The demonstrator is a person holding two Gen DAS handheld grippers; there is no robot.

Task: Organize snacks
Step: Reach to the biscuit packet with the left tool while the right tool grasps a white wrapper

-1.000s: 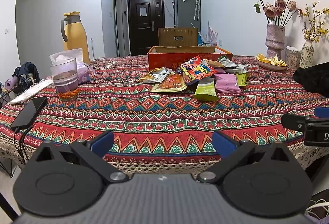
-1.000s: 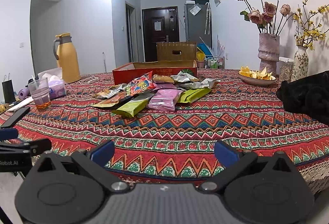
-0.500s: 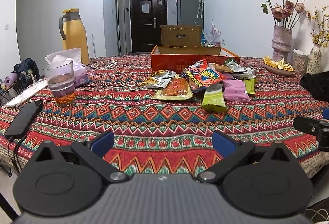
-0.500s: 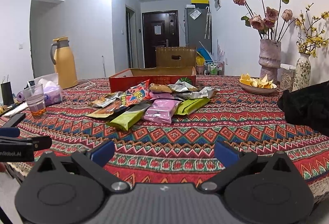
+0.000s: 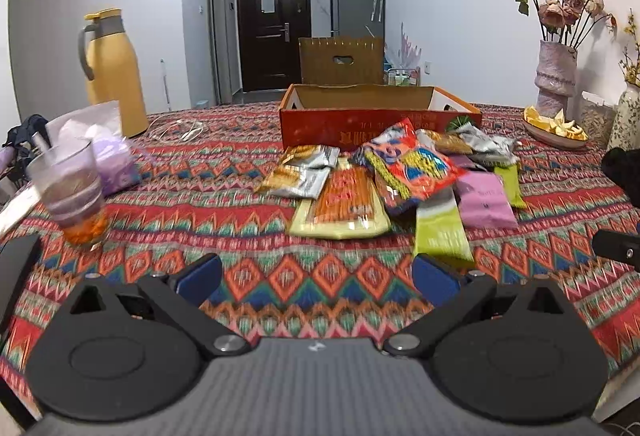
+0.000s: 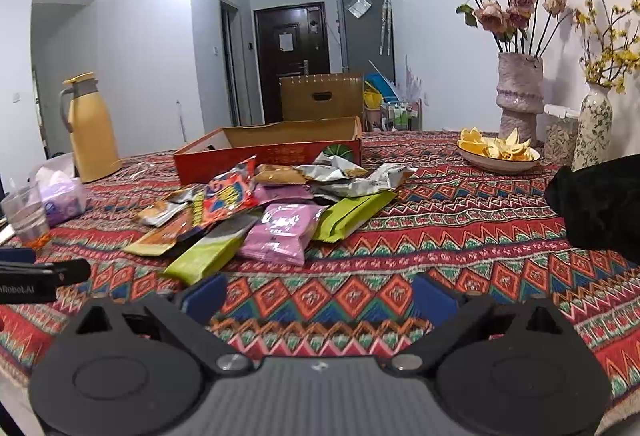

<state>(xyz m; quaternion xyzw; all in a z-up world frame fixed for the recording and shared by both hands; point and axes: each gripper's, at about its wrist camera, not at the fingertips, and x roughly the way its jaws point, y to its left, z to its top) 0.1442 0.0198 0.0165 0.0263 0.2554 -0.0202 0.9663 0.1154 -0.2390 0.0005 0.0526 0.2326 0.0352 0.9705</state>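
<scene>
A heap of snack packets lies on the patterned tablecloth in front of an open red cardboard box (image 5: 380, 116) (image 6: 272, 152). The heap holds a red-and-blue bag (image 5: 412, 164) (image 6: 226, 196), a pink packet (image 5: 484, 200) (image 6: 282, 232), green packets (image 5: 440, 232) (image 6: 204, 256), a clear orange-stick packet (image 5: 344, 204) and silver packets (image 6: 344, 176). My left gripper (image 5: 316, 278) is open and empty, just short of the heap. My right gripper (image 6: 320, 296) is open and empty, just short of the pink and green packets.
A glass of drink (image 5: 72, 196), a tissue bag (image 5: 108, 148) and a yellow thermos jug (image 5: 112, 76) stand at the left. A phone (image 5: 14, 272) lies at the near left edge. A bowl of peels (image 6: 498, 154), flower vases (image 6: 520, 92) and a black cloth (image 6: 596, 204) are at the right.
Both grippers have moved forward over the table toward the snack heap, which now looks larger and closer. Both stay open and empty.
</scene>
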